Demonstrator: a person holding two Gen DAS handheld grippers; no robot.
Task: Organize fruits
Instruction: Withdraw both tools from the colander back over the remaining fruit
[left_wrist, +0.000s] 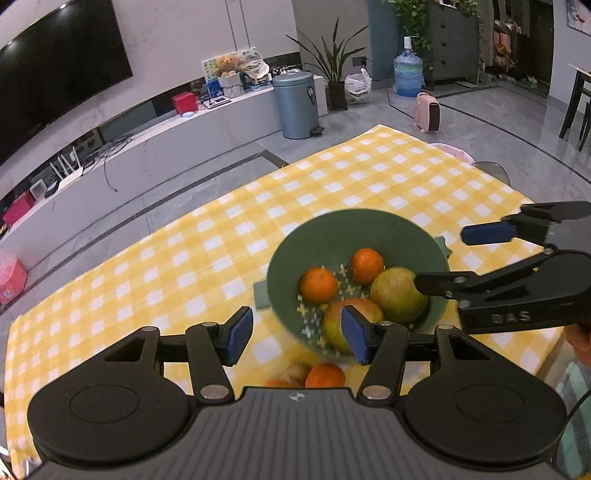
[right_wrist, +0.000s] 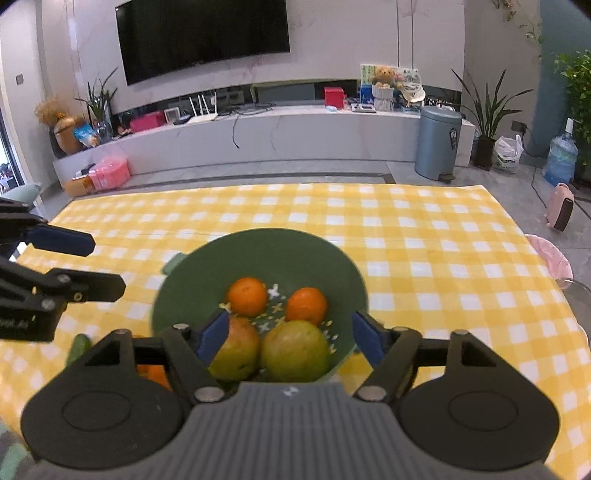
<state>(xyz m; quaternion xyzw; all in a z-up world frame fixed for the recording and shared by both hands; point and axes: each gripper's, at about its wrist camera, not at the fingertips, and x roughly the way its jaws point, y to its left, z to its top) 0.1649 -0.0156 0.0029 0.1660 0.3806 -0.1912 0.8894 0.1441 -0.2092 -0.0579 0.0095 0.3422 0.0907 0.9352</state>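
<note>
A green bowl (left_wrist: 332, 236) (right_wrist: 266, 251) on the yellow checked cloth holds two oranges (left_wrist: 318, 285) (right_wrist: 246, 296) and two greenish apples (left_wrist: 397, 300) (right_wrist: 295, 350). My right gripper (right_wrist: 290, 336) (left_wrist: 454, 258) hangs open over the bowl's near side, its blue pads wide of the fruit and touching none. My left gripper (left_wrist: 297, 338) (right_wrist: 92, 264) is open and empty above the bowl's left edge. Under it, another orange (left_wrist: 325, 376) lies on the cloth outside the bowl, next to a blurred brownish piece (left_wrist: 297, 371).
A small green item (right_wrist: 78, 347) and an orange piece (right_wrist: 155, 373) lie on the cloth left of the bowl. The table's far edge (right_wrist: 280, 186) faces a low TV bench. A grey bin (right_wrist: 437, 144) stands on the floor beyond.
</note>
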